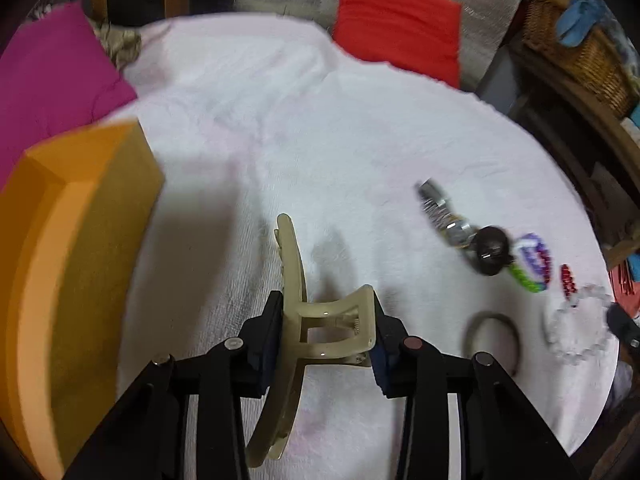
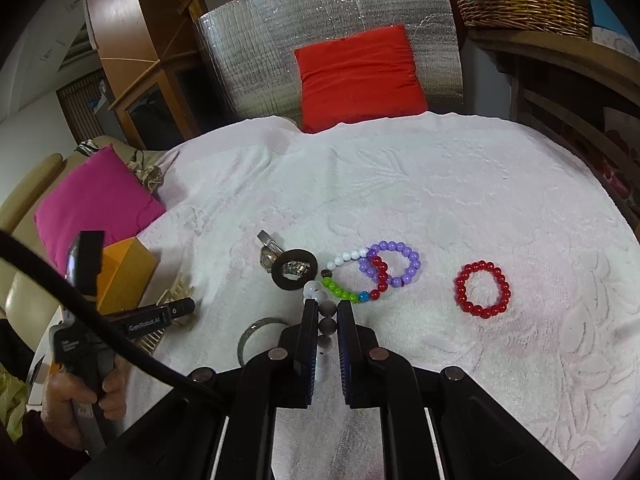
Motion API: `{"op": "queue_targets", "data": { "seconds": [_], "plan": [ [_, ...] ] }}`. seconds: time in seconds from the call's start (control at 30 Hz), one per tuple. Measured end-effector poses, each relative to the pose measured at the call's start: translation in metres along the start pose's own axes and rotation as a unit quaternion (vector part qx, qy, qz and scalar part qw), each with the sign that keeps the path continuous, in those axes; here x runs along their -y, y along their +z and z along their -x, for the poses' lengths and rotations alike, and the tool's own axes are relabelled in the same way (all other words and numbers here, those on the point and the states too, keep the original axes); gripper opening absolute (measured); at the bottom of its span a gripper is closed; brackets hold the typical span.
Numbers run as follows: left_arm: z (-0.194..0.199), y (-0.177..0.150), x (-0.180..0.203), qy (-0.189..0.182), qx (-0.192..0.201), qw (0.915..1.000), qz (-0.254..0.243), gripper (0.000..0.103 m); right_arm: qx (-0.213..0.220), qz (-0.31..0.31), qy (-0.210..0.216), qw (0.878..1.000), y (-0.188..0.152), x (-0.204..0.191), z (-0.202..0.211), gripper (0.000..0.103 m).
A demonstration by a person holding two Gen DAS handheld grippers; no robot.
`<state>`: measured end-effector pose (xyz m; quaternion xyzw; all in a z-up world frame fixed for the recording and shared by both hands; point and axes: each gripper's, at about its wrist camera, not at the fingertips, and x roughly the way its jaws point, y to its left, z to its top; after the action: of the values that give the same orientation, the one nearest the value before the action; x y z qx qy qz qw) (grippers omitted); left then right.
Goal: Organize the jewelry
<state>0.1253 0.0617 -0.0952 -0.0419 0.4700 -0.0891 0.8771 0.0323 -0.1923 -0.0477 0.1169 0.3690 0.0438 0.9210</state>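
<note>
Left gripper (image 1: pixel 328 334) clamped across beige claw clip (image 1: pixel 298 328) – bound for orange box (image 1: pixel 76 264); right gripper (image 2: pixel 325 334) pinching white bead bracelet (image 2: pixel 325 316) – sorting.

We see dim indoor light and strong fisheye bending with dark corners. The left wrist view is smeared by motion blur; the right wrist view is sharp, with soft shadows on the white towel (image 2: pixel 440 184).

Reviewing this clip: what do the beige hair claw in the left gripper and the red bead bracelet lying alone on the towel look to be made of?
Hair claw: likely glossy molded plastic; smooth beige surface with small bright highlights, and a metal spring seems to show at the hinge. Red bead bracelet: round shiny beads with point reflections, probably plastic or glass; the look cannot settle which. Towel: soft woven cloth with a raised pattern.
</note>
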Motion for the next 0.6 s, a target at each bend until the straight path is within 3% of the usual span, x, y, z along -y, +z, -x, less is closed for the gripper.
{"op": "queue_targets", "data": {
  "seconds": [0.27,0.4,0.53,0.6],
  "plan": [
    [0.099,-0.01,-0.005,-0.037,0.105,0.9937,-0.012,0.04,0.008,0.018,0.018,1.0,0.0,-0.022,0.001,0.01],
    [0.127,-0.015,-0.045,0.0,0.129,0.9914,0.025,0.04,0.002,0.039,0.04,0.998,0.003,-0.051,-0.006,0.01],
    [0.139,-0.033,-0.106,0.055,0.107,0.9886,0.09,0.04,-0.019,0.064,0.074,0.995,0.003,-0.098,-0.02,0.01],
    [0.147,-0.052,-0.138,0.079,0.098,0.9847,0.12,0.04,-0.036,0.078,0.111,0.99,0.001,-0.135,-0.028,0.01]
  ]
}}
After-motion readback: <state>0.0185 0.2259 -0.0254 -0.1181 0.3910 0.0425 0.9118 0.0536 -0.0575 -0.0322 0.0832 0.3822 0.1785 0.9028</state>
